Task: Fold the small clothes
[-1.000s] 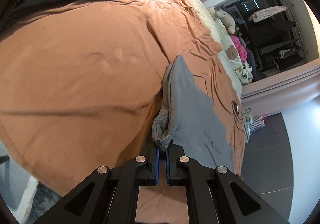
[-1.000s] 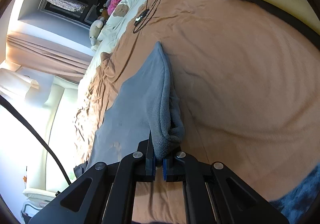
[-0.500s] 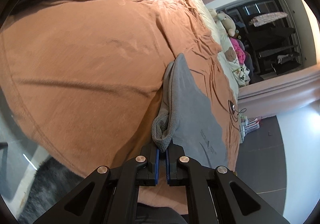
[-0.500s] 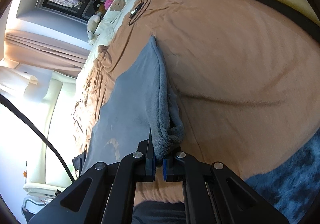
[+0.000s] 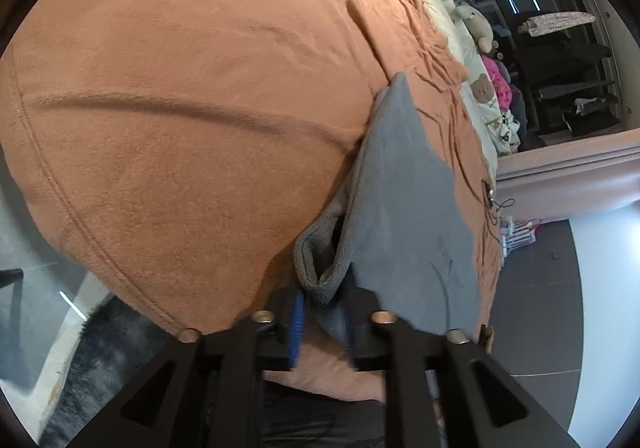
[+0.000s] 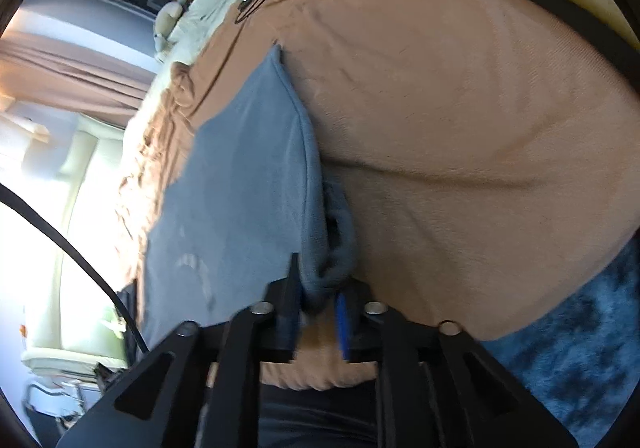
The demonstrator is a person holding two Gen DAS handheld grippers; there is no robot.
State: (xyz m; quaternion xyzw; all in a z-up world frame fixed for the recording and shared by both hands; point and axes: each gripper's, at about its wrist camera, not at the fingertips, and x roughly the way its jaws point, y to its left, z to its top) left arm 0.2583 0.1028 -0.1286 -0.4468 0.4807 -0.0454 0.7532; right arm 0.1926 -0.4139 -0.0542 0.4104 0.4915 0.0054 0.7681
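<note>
Where curtains [image 5: 568, 163] hang, grey garment [image 5: 404, 207] lies on orange bedspread [image 5: 192, 135].

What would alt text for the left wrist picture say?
The left gripper, jaws opening, has the folded corner of a grey garment between them, lying on a bed's orange-brown blanket. Soft toys and a dark shelf unit sit behind.
</note>
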